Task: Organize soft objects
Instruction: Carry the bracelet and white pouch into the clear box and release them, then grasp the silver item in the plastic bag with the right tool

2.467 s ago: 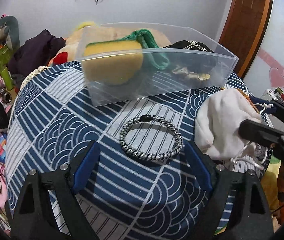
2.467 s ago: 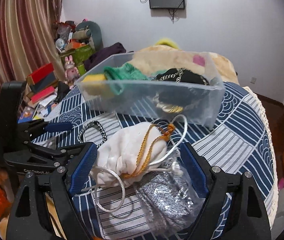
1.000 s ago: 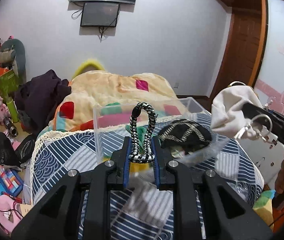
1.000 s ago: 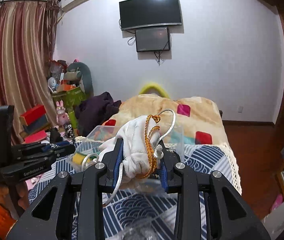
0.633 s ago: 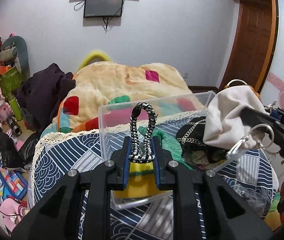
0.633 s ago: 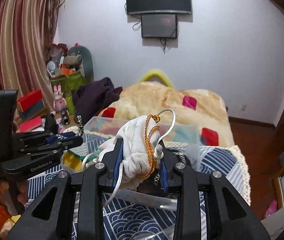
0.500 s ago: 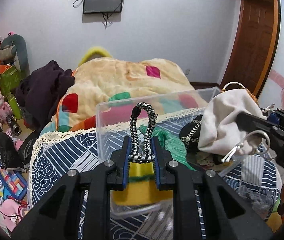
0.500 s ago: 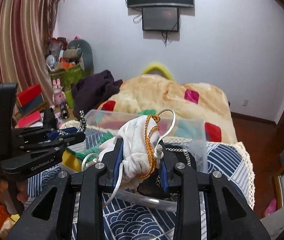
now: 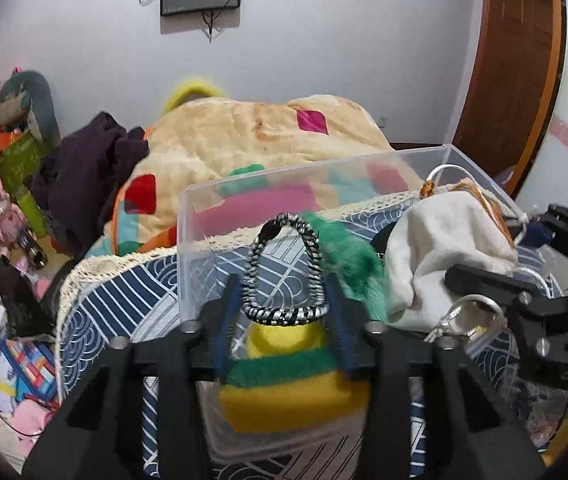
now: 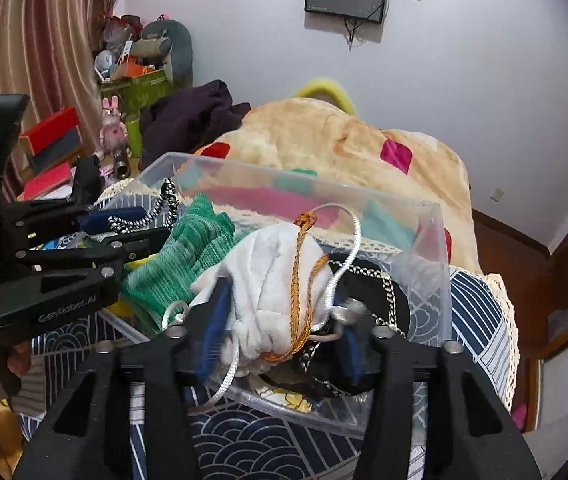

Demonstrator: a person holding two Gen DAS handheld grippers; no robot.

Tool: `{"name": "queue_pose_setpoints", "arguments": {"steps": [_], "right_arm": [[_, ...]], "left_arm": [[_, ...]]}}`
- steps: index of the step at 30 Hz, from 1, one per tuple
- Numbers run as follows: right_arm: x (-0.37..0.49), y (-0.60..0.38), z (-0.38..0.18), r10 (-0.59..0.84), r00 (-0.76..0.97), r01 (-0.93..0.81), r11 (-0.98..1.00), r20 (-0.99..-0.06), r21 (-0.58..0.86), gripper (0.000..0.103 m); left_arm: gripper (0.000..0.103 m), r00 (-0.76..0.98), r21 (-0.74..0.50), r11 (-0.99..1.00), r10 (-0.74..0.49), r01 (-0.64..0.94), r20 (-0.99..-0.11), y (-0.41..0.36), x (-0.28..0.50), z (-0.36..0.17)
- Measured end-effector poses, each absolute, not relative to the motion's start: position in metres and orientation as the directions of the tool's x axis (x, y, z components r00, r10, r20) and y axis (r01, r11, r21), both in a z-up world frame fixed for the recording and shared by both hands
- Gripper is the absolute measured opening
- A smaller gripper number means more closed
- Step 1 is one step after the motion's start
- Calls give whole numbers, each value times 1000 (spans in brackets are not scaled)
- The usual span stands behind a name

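Over the clear plastic box (image 9: pixel 188 240) my left gripper (image 9: pixel 282 284) holds a black-and-white braided bracelet (image 9: pixel 285 314). Its jaws are opening, and the loop still spans from pad to pad. Below it in the box lie a yellow-and-green sponge (image 9: pixel 284 392) and a green knit piece (image 9: pixel 347 256). My right gripper (image 10: pixel 282 300) hangs over the box's right half (image 10: pixel 423 248) with a white drawstring pouch (image 10: pixel 276 280) between its opening jaws. The pouch leans on the left pad and stands off the right one. A black chain bag (image 10: pixel 379 292) lies under it.
The box stands on a table under a blue-and-white patterned cloth (image 9: pixel 116 300). Behind it is a bed with a tan blanket (image 9: pixel 244 140) and dark clothes (image 9: pixel 84 176). Boxes and toys crowd the floor at left (image 9: pixel 4 360). A wooden door (image 9: pixel 515 80) is at right.
Both grippers have sunk closer to the box and their jaws have widened. The bracelet loop has spread out between the left pads; the pouch sits looser in the right jaws.
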State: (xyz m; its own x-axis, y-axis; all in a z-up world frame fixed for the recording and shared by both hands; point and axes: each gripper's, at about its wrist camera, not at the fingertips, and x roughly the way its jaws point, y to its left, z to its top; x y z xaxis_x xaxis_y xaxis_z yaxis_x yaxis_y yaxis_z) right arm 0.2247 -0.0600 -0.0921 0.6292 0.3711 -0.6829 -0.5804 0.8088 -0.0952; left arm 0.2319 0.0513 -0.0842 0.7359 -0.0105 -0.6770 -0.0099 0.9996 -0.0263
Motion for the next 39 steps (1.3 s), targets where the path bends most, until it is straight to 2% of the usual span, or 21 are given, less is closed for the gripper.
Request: {"name": "queue_pose_setpoints", "arguments": {"steps": [1,4,6,7,8,13,18,26,32,36,38,39], "right_arm": [[224,-61,-90,374,635,-578,811,-676,-95,63],[215,-67,-85,386,649,-575,813,-656,-90,65],[209,-74,-79,394,662,-570,817,-637,-87,73],[206,-78,-76,397,677,-560,824,-621,-84,84],[199,-84,-71,406,692,-553,830,-597,-76,87],[177,-103,-54,446,715,-556,830,-539,-50,89],[153,-120,-48,458,733,-553,832,-503,-50,100],[133,-138,-81,420,712,-543,837,-562,-63,100],[134,-145,-131,394,617,-547,837,-681,-11,100],[136,-152,-152,407,558,-544,837,-723,52,98],[137,-153,-157,411,536,-551,832,-737,64,77],[135,-154,-157,413,535,-553,830,-737,65,73]], "left_arm": [[54,740,-18,1000,-7,-7,-672,50,230,-83],[65,747,-5,1000,-4,1,-665,47,223,-80],[72,751,-9,1000,1,-9,-661,47,218,-77],[73,753,-17,1000,-4,-10,-658,47,214,-75],[74,756,-25,1000,-9,-9,-655,48,211,-72],[78,783,-40,999,-18,-10,-622,50,191,-59],[89,823,-49,999,-31,4,-567,46,162,-42],[98,851,-74,997,-58,22,-523,39,123,-37],[98,828,-87,996,-75,32,-556,34,108,-58],[98,810,-102,994,-84,30,-580,32,101,-73],[98,802,-117,993,-91,27,-590,32,99,-80],[98,800,-120,992,-92,26,-593,32,97,-82]]}}
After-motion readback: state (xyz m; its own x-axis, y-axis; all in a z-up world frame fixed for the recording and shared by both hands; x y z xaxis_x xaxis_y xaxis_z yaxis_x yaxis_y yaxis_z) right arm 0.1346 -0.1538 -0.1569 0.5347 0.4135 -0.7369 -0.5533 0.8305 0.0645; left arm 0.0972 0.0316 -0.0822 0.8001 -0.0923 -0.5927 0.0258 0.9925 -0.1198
